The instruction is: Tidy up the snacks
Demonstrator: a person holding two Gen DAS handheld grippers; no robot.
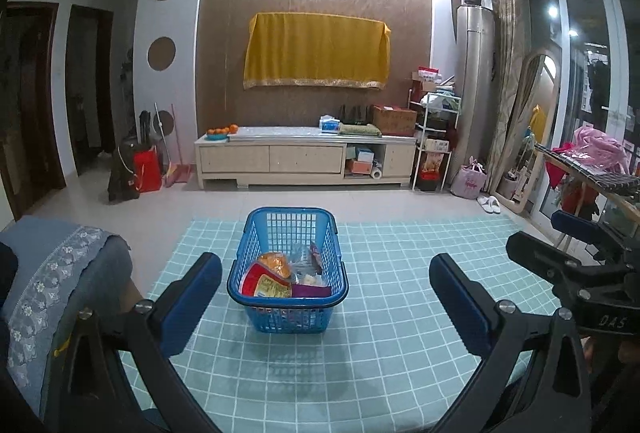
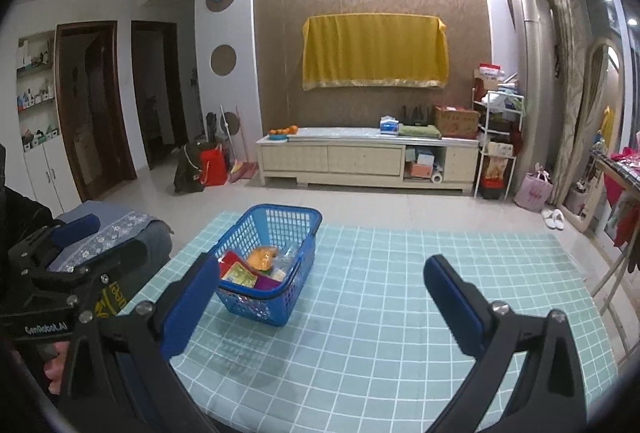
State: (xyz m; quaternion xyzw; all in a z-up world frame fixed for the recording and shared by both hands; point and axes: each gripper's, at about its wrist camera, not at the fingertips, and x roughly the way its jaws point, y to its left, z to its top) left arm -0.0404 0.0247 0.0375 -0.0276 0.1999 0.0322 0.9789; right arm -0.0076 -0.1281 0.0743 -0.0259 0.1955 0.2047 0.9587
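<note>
A blue plastic basket point(image 1: 256, 233) stands on the table's teal checked cloth point(image 1: 400, 273). Inside lie several snack packs: a red and yellow bag point(image 1: 264, 283), an orange pack point(image 1: 274, 261), a purple pack point(image 1: 310, 290) and clear wrapped ones. My left gripper point(image 1: 326, 305) is open and empty, held above the cloth just in front of the basket. My right gripper point(image 2: 316, 301) is open and empty, to the right of the basket point(image 2: 300, 221). The right gripper also shows in the left wrist view point(image 1: 560, 245) at the right edge.
A chair with a grey lace cover point(image 1: 60, 273) stands at the table's left. A folding table with clothes point(image 1: 592, 169) stands at the right. A TV cabinet point(image 1: 304, 159) lines the far wall.
</note>
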